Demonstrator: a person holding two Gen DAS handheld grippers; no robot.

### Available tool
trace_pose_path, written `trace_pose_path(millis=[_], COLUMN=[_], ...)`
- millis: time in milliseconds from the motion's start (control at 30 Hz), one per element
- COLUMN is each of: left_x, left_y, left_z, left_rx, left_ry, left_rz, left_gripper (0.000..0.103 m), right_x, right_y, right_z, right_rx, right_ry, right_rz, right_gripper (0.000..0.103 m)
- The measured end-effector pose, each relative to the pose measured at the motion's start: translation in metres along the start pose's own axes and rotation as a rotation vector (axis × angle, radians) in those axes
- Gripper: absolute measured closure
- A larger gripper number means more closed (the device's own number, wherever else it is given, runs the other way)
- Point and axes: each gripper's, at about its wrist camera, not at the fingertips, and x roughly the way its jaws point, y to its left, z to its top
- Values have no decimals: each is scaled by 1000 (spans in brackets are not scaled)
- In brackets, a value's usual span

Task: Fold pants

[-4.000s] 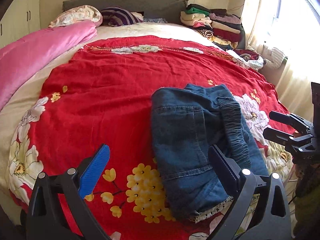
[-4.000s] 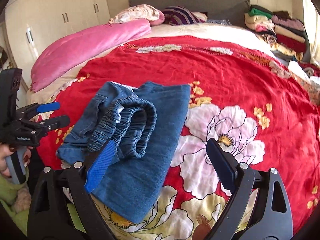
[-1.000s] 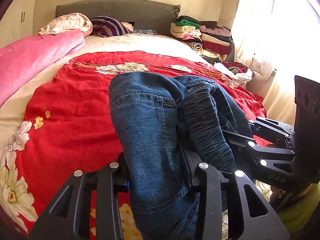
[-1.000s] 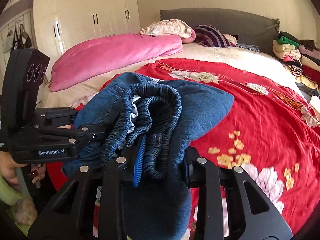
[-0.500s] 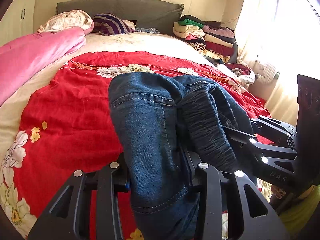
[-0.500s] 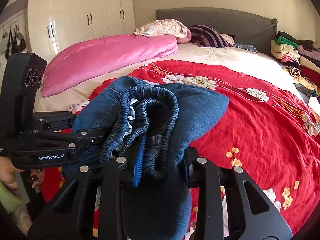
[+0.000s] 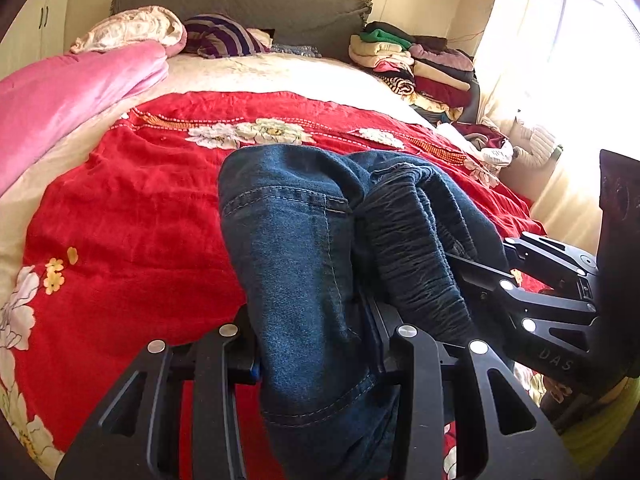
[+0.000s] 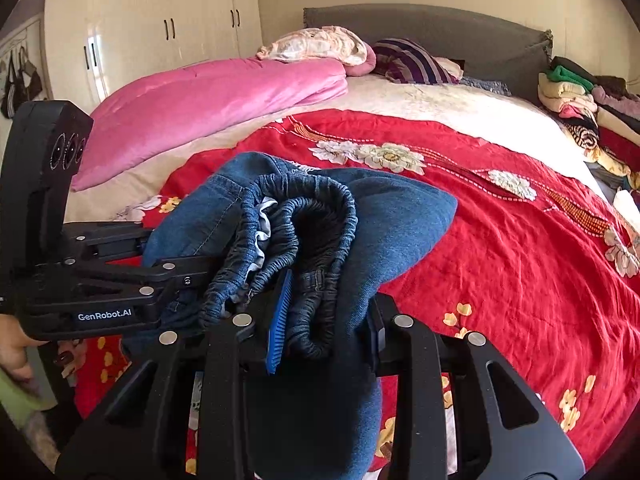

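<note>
Holding the folded blue denim pants (image 7: 304, 264) above the red floral bedspread (image 7: 132, 216): left gripper (image 7: 316, 344) and right gripper (image 8: 326, 320) both clamp the bundle; folding looks complete, only placement remaining.

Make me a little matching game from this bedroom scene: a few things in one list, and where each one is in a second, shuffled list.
Things:
1. folded jeans
2. pink quilt
3. stack of folded clothes
4. striped pillow

Places:
A. against the grey headboard
B. along the bed's wardrobe side
C. clamped in the jaws of both grippers, above the red blanket
D. bed corner near the window

Pairs: 1-C, 2-B, 3-D, 4-A
</note>
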Motion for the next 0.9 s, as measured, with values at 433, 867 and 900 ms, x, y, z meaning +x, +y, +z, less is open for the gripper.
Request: trace_pose_path(millis=[433, 867, 900], left_x=[49, 47, 47], left_y=[19, 16, 15], left_z=[-18, -17, -16], left_rx=[-44, -42, -42], left_ry=[107, 98, 97], left_rz=[53, 55, 52], left_gripper=[50, 48, 48], right_x=[44, 38, 37], right_y=[-27, -28, -27], right_z=[-29, -28, -28], right_rx=[98, 103, 102], right_ry=[177, 156, 153], right_rz=[-84, -120, -123], right_gripper=[59, 44, 43])
